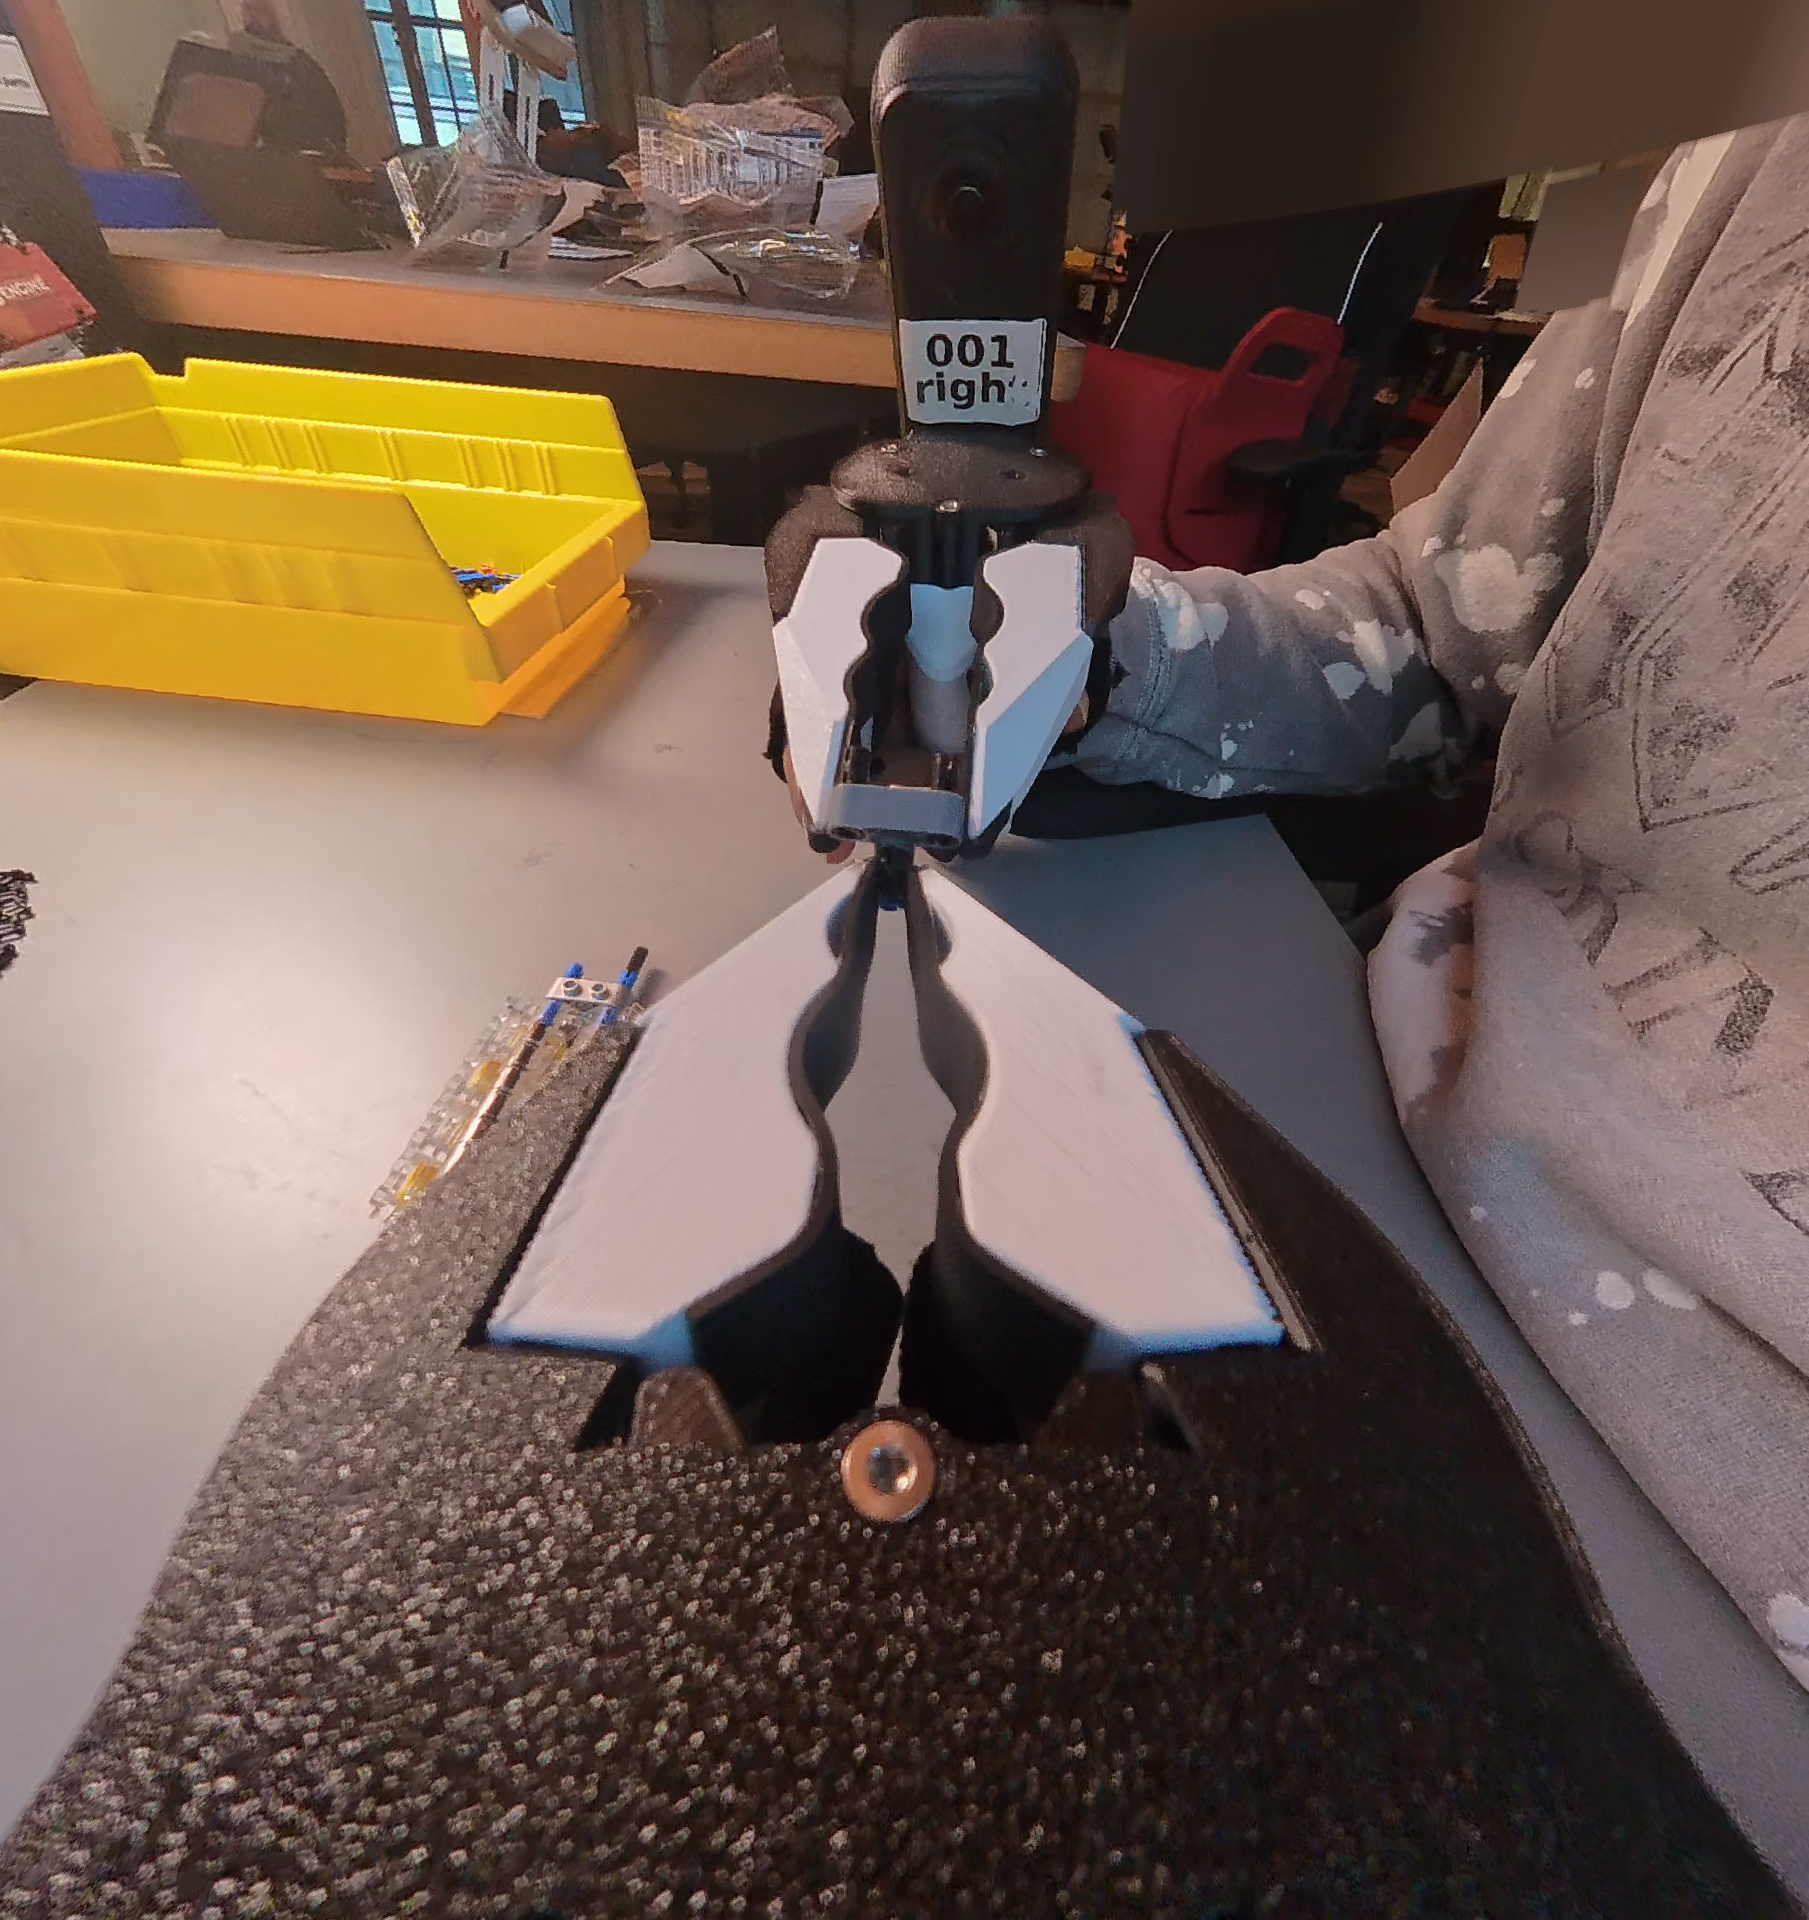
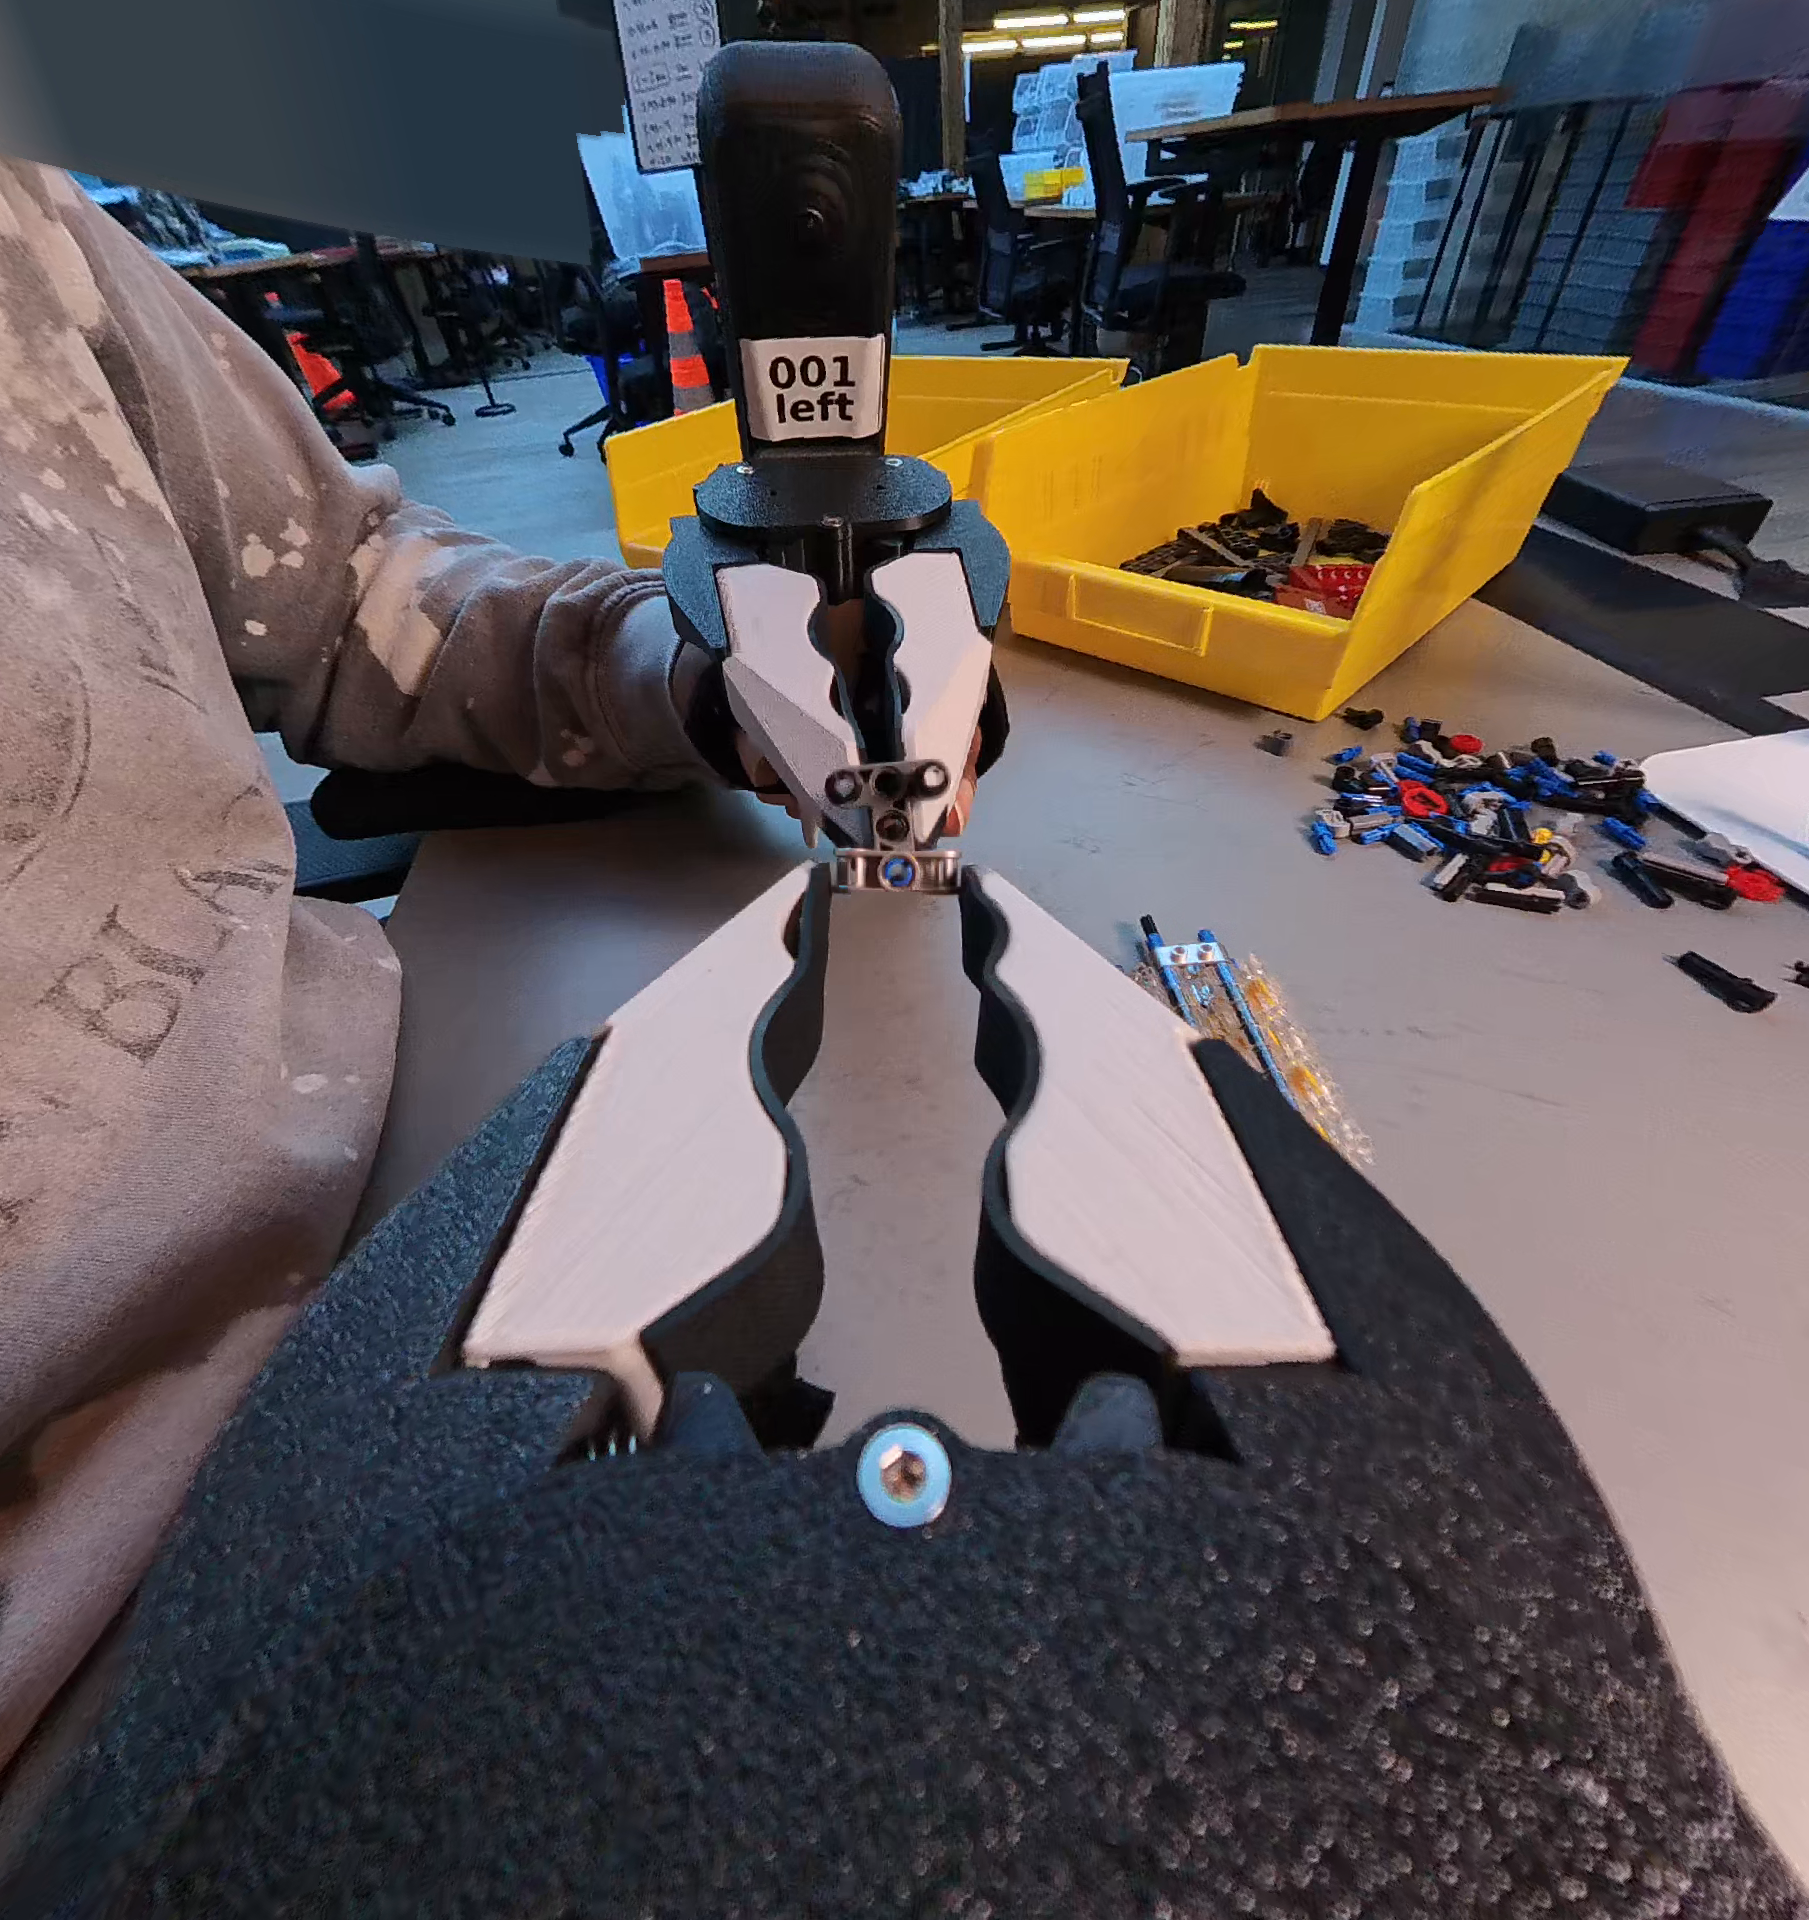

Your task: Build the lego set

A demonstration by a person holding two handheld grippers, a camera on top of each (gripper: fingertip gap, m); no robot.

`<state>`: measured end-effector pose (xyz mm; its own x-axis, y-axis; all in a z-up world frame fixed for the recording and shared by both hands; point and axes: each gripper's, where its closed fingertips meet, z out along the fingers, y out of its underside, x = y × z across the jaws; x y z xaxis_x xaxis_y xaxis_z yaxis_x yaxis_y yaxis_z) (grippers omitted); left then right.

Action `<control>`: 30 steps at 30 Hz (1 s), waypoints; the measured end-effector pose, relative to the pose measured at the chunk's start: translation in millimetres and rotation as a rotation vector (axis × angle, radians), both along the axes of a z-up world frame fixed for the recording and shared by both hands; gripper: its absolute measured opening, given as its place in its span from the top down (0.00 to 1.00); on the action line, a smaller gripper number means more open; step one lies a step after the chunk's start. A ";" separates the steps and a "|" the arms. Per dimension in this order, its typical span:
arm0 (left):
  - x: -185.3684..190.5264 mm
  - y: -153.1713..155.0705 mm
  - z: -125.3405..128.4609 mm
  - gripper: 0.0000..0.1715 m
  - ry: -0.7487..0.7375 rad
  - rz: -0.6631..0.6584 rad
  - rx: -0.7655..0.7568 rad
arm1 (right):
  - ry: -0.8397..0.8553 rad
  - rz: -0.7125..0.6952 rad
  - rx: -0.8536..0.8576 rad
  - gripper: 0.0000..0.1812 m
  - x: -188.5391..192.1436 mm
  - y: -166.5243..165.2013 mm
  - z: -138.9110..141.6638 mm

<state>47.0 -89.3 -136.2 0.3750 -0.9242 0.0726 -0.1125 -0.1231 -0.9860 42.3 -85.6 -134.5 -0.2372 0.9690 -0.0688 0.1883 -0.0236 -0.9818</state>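
Now we hold two small parts tip to tip above the grey table.
Our left gripper pinches a black T-shaped piece; our right gripper clamps a grey beam. They almost touch, not visibly joined.

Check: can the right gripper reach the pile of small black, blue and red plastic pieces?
Likely yes: only bare grey table separates the right gripper from that pile, but its jaws hold a grey plastic beam.
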 end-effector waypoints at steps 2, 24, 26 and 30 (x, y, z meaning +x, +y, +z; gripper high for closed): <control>0.9 -1.3 -0.4 0.98 -0.001 -0.009 0.000 | -0.002 0.009 0.000 0.88 0.0 -1.5 -0.3; 3.4 -7.0 2.2 0.98 -0.087 -0.077 -0.109 | 0.014 0.031 0.058 0.88 3.0 -7.0 1.6; 3.4 -6.4 2.2 0.98 -0.085 -0.072 -0.106 | 0.014 0.030 0.053 0.88 3.0 -6.6 1.8; 3.0 -4.6 2.9 0.98 -0.098 -0.064 -0.111 | 0.015 0.024 0.046 0.88 2.4 -5.2 1.6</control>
